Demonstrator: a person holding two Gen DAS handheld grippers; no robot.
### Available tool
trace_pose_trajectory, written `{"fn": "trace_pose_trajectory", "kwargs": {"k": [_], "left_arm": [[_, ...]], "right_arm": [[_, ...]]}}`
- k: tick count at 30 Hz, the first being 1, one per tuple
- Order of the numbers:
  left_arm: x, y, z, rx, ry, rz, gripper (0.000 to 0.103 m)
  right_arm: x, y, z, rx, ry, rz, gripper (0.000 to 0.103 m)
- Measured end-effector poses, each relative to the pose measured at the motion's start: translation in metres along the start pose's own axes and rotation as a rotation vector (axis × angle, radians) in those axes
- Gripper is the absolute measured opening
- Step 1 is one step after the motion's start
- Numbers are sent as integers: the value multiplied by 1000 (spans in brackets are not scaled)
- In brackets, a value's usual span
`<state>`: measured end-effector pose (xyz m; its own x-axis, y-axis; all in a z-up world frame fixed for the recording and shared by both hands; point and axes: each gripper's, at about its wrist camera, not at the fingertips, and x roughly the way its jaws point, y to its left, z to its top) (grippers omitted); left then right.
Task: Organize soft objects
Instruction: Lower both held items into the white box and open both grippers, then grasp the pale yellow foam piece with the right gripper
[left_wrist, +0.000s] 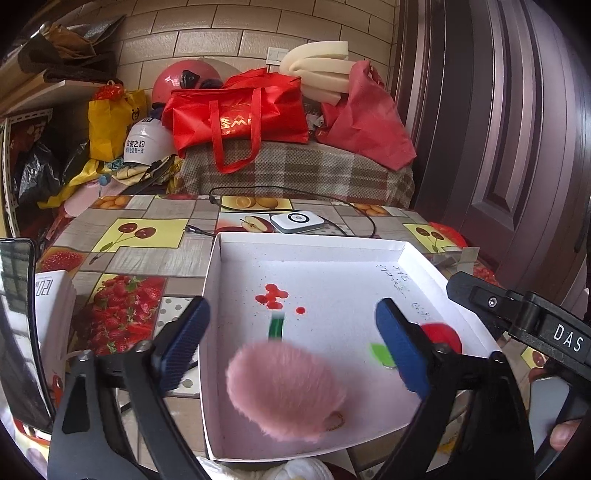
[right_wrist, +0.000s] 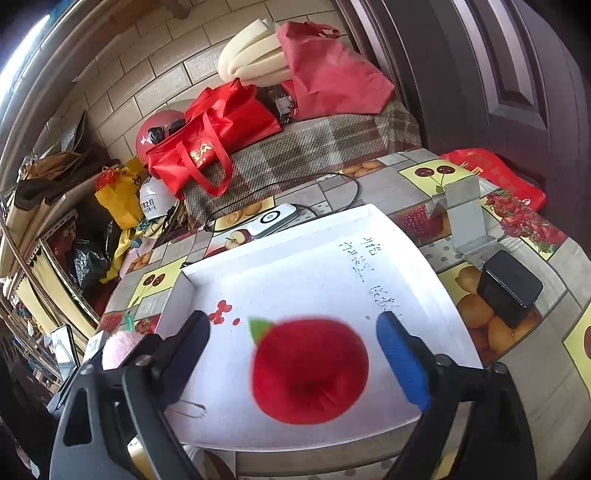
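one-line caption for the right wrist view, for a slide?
Right gripper, jaws open, over red plush apple in white box.

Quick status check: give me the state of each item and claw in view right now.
Fluffy pink pom-pom toy: blurred, in the tray, free of the pads.
Red plush apple with green leaf: blurred, in the tray, ungripped.
White shallow cardboard tray: open-topped, on the table.
Left claw: open.
Right claw: open.

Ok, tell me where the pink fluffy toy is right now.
The pink fluffy toy lies inside the white box, near its front left corner in the left wrist view, between the open jaws of the left gripper, with the red plush apple to its right.
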<state>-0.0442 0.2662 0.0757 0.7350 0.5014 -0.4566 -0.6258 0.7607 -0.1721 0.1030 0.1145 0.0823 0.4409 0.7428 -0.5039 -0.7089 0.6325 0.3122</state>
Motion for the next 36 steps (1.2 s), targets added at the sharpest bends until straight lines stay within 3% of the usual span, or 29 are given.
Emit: {"fn": "trace_pose_trajectory", "kwargs": {"k": [10,18,22,26,30,33,36], "left_arm": [[-29,8,6,-49,-46,-46,103],[-79,50,-2,-64,-93,-76,103],[-92,69,-28,-16,-7,-47,103],[-101,72,-55,57,116,-103,103],[-102,53,-84,214,234,-179,103],[-91,29,-103,371,297,-150,103],[-80,16,-114,440,343,-165,103]], "right_arm": [[-42,0,0,-29,-113,12,103],[-92,-30,-21,-107,-171,-25,103],[-114,-67,-35,-71,-156,-57,103],[-126,-99,-51,-46,-87,-57,103],[-123,-119,-63,-74,7,-100,103],[-113,-127,-64,-49,71,-83,103],[-103,-127,-62,-21,93,-43,103]]}}
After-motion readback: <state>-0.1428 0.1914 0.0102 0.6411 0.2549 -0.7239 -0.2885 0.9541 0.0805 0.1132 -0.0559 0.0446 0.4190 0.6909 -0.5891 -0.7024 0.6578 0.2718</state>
